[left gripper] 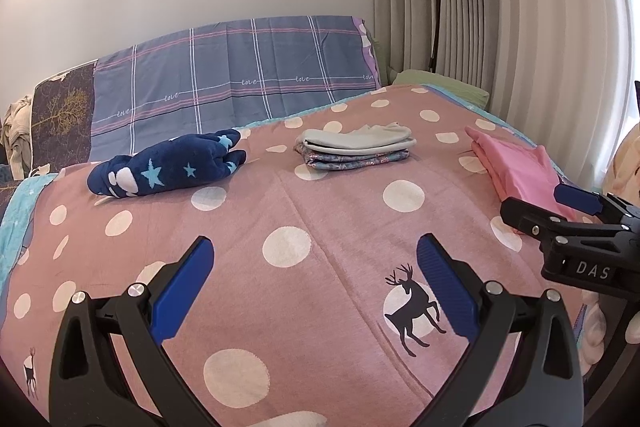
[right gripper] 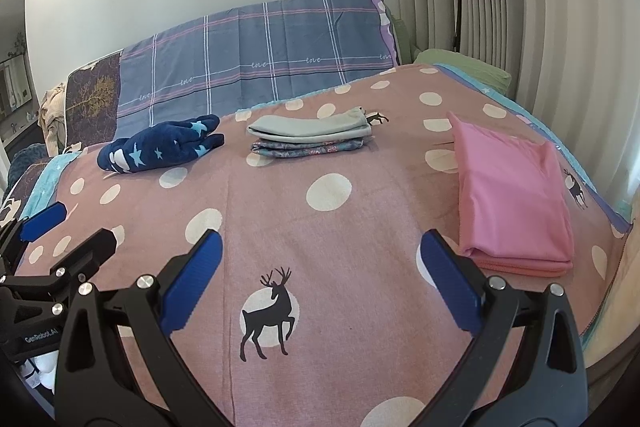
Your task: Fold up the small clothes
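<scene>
1. Pink dotted bedspread (right gripper: 320,227) with deer prints covers the bed, a checked blue sheet (left gripper: 240,75) draped behind it and pale curtains (left gripper: 520,27) to the right.
2. Small clothes lie on it in three places: a navy star-print garment (left gripper: 168,167) bunched at the far left, a folded grey-and-floral stack (left gripper: 356,147) in the middle, and a folded pink garment (right gripper: 516,195) near the right edge, well apart from each other.
3. Judging by this, the navy piece looks unfolded and is likely the one left to do; the other two seem finished.
4. Risk: reaching across to the navy piece could drag a sleeve or tool over the stack and topple it. Its plush bulk may also slip from a shallow pinch.
5. Left gripper (left gripper: 316,287) hovers low over the near bedspread, its blue pads spread wide and holding nothing.
6. Right gripper (right gripper: 320,283) hangs beside it, just short of the pink garment, likewise spread and empty; both point toward the headboard end.
</scene>
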`<state>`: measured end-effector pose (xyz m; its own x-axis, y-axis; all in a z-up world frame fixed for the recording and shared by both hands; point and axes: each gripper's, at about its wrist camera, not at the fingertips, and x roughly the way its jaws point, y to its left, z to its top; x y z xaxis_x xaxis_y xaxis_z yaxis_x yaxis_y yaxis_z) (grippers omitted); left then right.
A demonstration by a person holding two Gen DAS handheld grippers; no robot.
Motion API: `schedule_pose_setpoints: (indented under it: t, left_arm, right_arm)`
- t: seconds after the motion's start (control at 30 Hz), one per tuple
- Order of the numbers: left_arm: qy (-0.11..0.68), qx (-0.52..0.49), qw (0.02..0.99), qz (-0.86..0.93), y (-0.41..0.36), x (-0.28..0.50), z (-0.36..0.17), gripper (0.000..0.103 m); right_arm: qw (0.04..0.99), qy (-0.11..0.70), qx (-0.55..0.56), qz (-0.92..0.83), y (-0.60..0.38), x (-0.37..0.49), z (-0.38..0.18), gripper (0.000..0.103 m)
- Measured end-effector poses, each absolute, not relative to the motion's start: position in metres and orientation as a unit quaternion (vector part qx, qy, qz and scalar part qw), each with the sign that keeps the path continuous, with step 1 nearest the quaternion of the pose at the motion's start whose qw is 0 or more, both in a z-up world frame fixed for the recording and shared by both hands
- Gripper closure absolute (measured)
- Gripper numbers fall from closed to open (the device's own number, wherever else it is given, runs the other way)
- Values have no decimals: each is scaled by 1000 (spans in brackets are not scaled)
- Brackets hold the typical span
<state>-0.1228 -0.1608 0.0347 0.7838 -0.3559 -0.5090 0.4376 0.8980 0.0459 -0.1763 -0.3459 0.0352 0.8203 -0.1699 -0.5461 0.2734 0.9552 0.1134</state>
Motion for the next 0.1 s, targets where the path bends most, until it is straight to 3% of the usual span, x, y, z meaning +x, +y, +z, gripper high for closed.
schedule_pose_setpoints:
  t: [0.1]
  left_arm:
    - [257, 81, 940, -209, -160, -121, 33, 1]
  right_arm:
    - [949, 279, 93, -115, -346, -175, 34, 2]
